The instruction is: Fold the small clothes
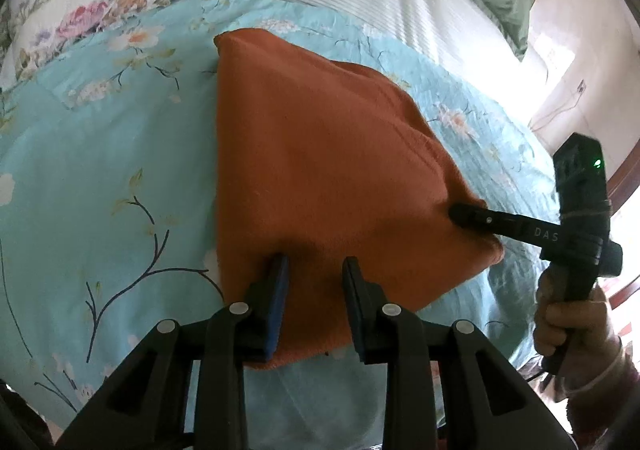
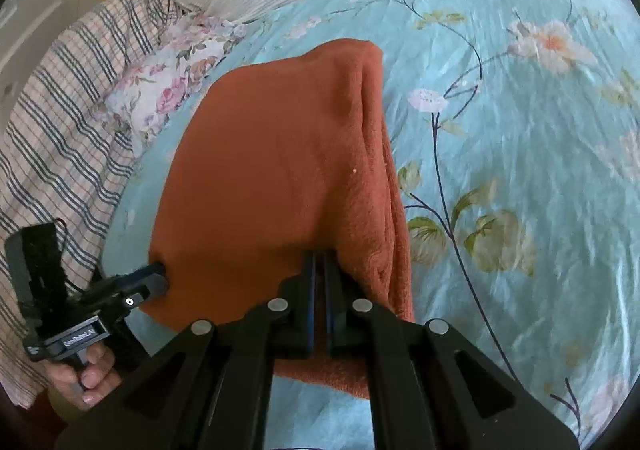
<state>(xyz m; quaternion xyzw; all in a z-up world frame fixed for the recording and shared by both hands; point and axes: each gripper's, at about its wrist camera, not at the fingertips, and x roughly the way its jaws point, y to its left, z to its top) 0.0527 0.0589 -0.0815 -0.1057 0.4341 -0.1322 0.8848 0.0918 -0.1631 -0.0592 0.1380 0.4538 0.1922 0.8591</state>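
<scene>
Lying on the pale blue floral quilted bedspread [image 1: 100,170], the rust-orange terry-cloth garment [image 1: 320,154] is already doubled into a thick, roughly rectangular pad, with its stacked layers showing as a ridge along the right side in the right wrist view [image 2: 380,178].

The left gripper [image 1: 314,270] sits over the near edge of that pad with its jaws spread apart, orange cloth filling the space between them and beyond the tips. Neither finger seems to pinch anything; it looks placed there to pin or release the near edge, though whether the tips press into the cloth cannot be told.

The right gripper [image 2: 319,262] has its jaws drawn nearly together, with only a thin slit between the blue pads, and its tips meet the cloth just left of the layered ridge. Whether a fold of fabric is caught in that slit is hidden by the fingers themselves. From the left wrist view it reaches in from the side to the pad's right corner [image 1: 460,215], probably to keep the layers from springing open.

A striped blanket [image 2: 60,122] and a rose-print pillow [image 2: 168,90] lie beyond the jaws, well apart from the work.
</scene>
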